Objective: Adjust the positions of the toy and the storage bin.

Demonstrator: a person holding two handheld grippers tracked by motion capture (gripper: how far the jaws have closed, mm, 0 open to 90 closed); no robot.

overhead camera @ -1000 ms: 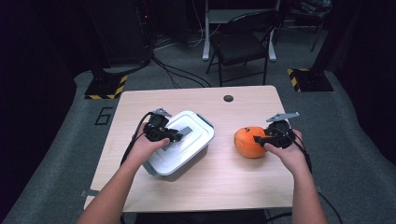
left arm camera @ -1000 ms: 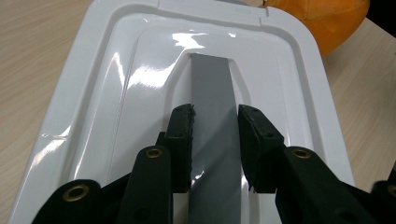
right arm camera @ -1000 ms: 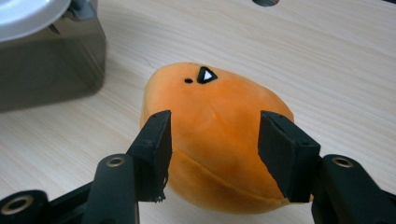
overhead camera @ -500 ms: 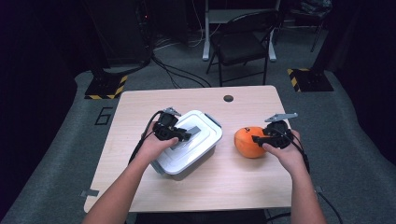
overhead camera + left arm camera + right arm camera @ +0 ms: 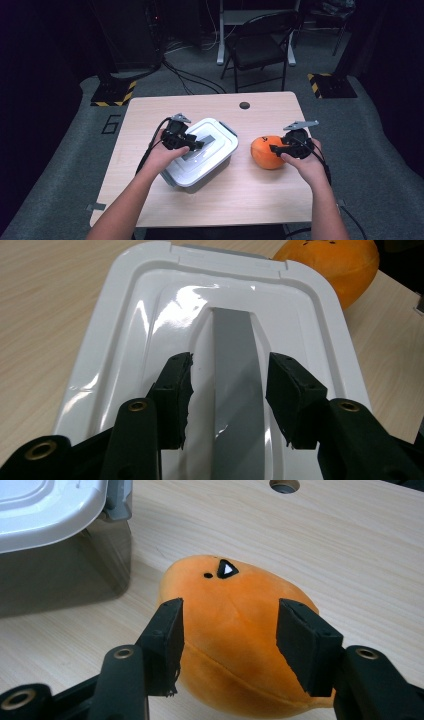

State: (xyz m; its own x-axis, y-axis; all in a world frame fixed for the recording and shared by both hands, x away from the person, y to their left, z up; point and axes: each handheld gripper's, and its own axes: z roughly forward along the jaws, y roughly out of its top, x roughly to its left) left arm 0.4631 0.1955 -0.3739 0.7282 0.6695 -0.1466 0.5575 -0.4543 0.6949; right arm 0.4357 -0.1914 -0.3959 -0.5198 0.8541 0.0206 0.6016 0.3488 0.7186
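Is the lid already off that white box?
No. In the left gripper view the white lid sits on the box, and the left gripper hangs open on either side of its grey handle.

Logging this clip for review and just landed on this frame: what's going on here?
A person at a wooden table holds a gripper in each hand. The left gripper is open over the white lid of a storage box, its jaws straddling the lid's grey handle strip. The right gripper is open around an orange plush fruit lying on the table beside the box. Whether either gripper's jaws touch anything is unclear; neither has closed.
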